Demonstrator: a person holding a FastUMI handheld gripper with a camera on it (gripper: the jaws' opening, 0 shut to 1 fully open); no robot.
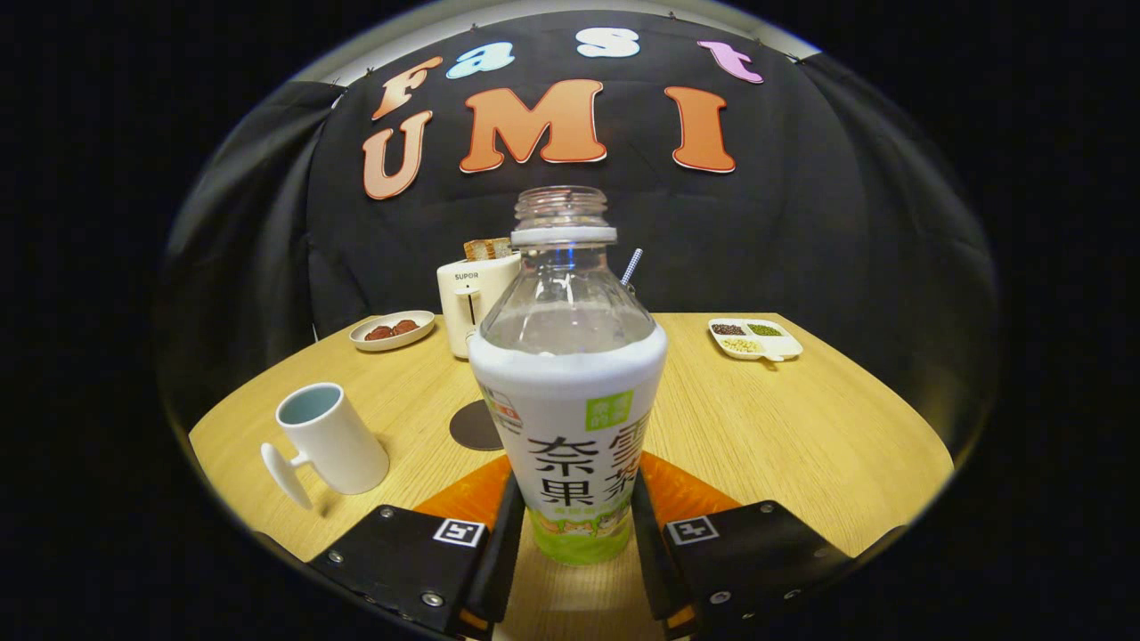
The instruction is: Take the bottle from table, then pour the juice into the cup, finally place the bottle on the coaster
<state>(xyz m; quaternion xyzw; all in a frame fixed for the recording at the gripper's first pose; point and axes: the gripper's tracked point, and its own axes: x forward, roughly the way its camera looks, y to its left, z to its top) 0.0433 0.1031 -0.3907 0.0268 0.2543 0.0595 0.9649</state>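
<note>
A: Where is the gripper (570, 525)?
B: Its fingers press both sides of the uncapped juice bottle (568, 383), upright on the wooden table (784, 427).
A: And the cup (329, 438)?
B: At ten o'clock from the bottle. The dark coaster (474, 425) is just behind the bottle's left.

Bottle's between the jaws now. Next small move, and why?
Probably lift the bottle and swing it left toward the cup: the gripper has both jaws against its lower sides, the cap is off, and the cup stands upright to the left.
</note>
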